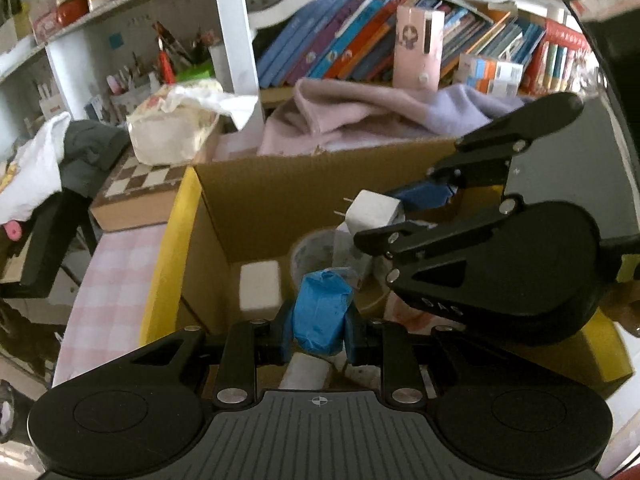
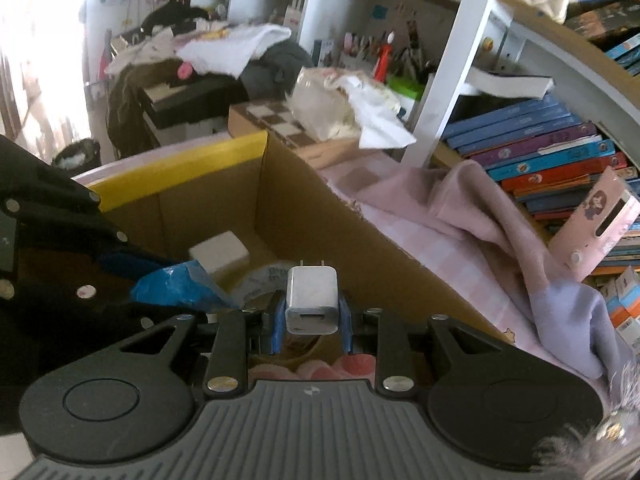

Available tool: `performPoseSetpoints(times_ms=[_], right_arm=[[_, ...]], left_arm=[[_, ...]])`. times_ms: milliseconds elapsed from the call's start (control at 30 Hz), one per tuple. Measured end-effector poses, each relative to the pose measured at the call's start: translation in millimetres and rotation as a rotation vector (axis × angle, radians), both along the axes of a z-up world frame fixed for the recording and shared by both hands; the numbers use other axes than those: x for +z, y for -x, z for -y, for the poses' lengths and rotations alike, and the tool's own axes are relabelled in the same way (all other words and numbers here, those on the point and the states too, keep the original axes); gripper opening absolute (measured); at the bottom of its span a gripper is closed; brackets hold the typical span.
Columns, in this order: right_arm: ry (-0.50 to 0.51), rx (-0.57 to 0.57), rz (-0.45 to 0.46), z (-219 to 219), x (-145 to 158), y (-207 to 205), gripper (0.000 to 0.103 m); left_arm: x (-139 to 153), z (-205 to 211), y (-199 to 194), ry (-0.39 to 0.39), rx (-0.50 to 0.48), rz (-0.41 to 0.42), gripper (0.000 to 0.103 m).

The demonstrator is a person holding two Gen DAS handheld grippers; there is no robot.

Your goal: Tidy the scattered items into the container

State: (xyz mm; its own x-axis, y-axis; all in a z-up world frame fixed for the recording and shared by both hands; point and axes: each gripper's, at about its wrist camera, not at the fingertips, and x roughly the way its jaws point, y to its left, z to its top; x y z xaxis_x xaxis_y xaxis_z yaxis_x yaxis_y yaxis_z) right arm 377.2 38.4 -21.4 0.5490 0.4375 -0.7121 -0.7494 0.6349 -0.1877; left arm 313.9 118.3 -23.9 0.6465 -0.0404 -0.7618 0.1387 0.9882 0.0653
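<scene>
An open cardboard box [image 1: 256, 204] with yellow flaps stands on the pink checked table; it also shows in the right wrist view [image 2: 360, 240]. My left gripper [image 1: 320, 330] is shut on a blue crinkly packet [image 1: 322, 312] and holds it over the box. My right gripper [image 2: 312, 320] is shut on a white USB charger plug [image 2: 312, 300], prongs forward, also over the box. In the left wrist view the right gripper [image 1: 404, 210] comes in from the right with the plug [image 1: 372, 210]. Inside the box lie a white block [image 1: 260, 286] and a roll of tape [image 1: 316, 254].
A pink and lilac cloth [image 1: 360, 116] lies behind the box, with a bookshelf of leaning books [image 1: 340, 40] behind it. A chessboard box [image 1: 136, 190] with a tissue pack [image 1: 172, 128] sits at the left. A pink card box [image 2: 600, 220] leans on the books.
</scene>
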Motion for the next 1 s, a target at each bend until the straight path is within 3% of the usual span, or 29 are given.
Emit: performPoseSetpoints(times_ms=[433, 533, 600, 667, 833, 1000], right_arm=[[0.049, -0.01, -0.014, -5.6, -5.0, -4.6, 0.025], [0.038, -0.003, -0.003, -5.1, -3.1, -2.9, 0.029], [0.021, -0.004, 0.009, -3.6, 1.1, 0.1, 0.035], [0.007, -0.004, 0.021, -2.0, 6.6, 5.5, 0.037], [-0.022, -0.01, 0.059, 5.0, 22.7, 25.6, 0.038], [-0.093, -0.042, 0.111, 23.8, 47.6, 55.3, 0.043]], left_arm=[[-8.7, -1.5, -0.8, -0.004, -0.032, -0.028, 0.024], [-9.7, 0.6, 1.3, -0.007, -0.045, -0.034, 0.037], [-6.7, 1.7, 6.4, -0.019, -0.036, -0.012, 0.064], [-0.1, 1.6, 13.9, -0.012, -0.037, 0.024, 0.07], [22.5, 3.6, 34.5, -0.013, -0.022, 0.105, 0.071], [48.7, 4.5, 66.4, -0.023, 0.02, 0.211, 0.083]])
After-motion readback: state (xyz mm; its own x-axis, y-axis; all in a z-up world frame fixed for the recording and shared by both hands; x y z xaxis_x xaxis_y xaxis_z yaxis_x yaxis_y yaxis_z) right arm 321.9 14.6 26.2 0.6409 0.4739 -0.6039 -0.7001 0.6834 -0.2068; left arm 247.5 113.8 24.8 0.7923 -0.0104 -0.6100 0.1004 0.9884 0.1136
